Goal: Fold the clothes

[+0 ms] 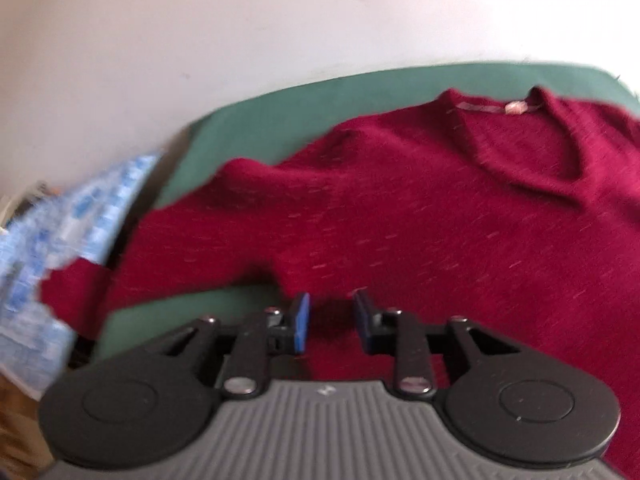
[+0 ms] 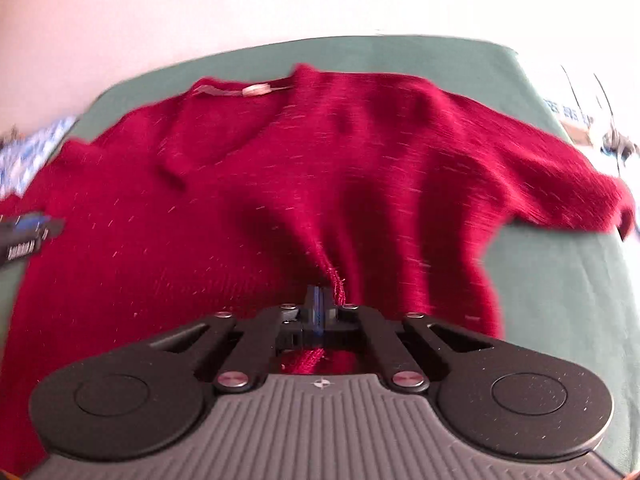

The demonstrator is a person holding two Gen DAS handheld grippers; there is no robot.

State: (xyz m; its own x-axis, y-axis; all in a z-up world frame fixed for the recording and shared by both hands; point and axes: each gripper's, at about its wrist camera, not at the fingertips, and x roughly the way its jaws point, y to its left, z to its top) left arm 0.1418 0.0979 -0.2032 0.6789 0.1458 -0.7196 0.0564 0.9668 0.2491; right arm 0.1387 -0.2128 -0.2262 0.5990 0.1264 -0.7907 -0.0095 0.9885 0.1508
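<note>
Lying spread across the middle of both views, a dark red V-neck sweater [image 1: 460, 216] rests face up on a green cloth-covered surface [image 1: 304, 108], its neckline and a small pale label [image 1: 517, 108] toward the upper right of the left wrist view and the upper left of the right wrist view. 1 sleeve [image 1: 132, 264] runs out to the lower left of the left wrist view, its cuff hanging past the green edge beside a blue-and-white patterned fabric [image 1: 60, 232]. The other sleeve [image 2: 552, 184] stretches to the right edge of the right wrist view.

At the bottom centre of its own view, the left gripper [image 1: 331, 320] has its 2 blue-padded jaws a narrow gap apart; red knit shows in the gap, and whether the pads touch it cannot be told. It also shows as a dark shape at the left edge of the right wrist view.

The right gripper [image 2: 320, 304], bottom centre of its view, is clamped tight on a pinched ridge of the sweater's hem [image 2: 336, 280], with folds fanning upward from the pinch. A pale wall [image 1: 200, 40] fills the top of both views.
</note>
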